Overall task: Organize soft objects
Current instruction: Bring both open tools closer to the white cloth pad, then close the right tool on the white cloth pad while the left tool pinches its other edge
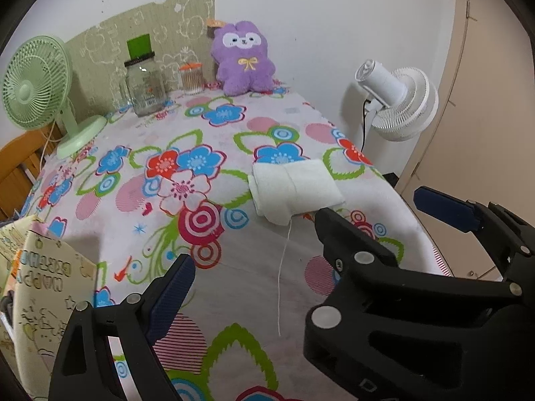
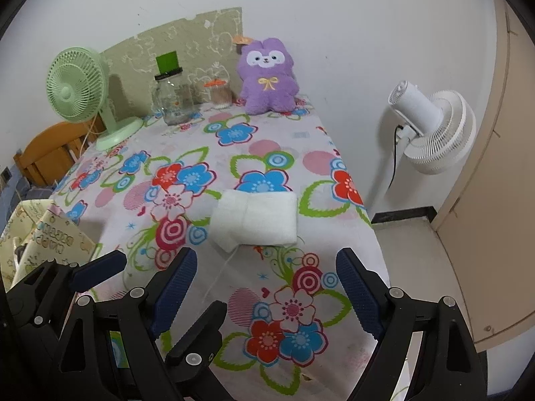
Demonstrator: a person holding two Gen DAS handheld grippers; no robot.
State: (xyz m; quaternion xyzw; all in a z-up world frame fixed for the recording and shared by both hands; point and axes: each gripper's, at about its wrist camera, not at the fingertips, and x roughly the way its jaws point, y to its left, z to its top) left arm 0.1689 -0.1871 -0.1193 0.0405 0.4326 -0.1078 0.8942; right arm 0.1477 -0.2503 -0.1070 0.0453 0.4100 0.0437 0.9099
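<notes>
A folded white cloth [image 1: 294, 190] [image 2: 257, 220] lies flat on the flowered tablecloth [image 1: 200, 133] [image 2: 260, 300], with a thin white thread trailing from it toward me. A purple plush animal [image 1: 242, 63] [image 2: 267, 80] sits upright at the table's far edge against the wall. My right gripper [image 2: 267, 254] [image 1: 369, 205] hovers open just short of the cloth, nothing between its fingers. My left gripper [image 1: 267, 260] [image 2: 170, 280] is open and empty too, close beside it on the left. The right gripper hides the left one's right finger in the left wrist view.
At the back stand a green desk fan [image 1: 36, 83] [image 2: 77, 90], a glass jar [image 1: 143, 87] [image 2: 172, 100] and a small tub of cotton swabs [image 1: 191, 78]. A white floor fan [image 2: 434, 130] stands right of the table. A cream printed bag [image 1: 43, 300] sits at the near left.
</notes>
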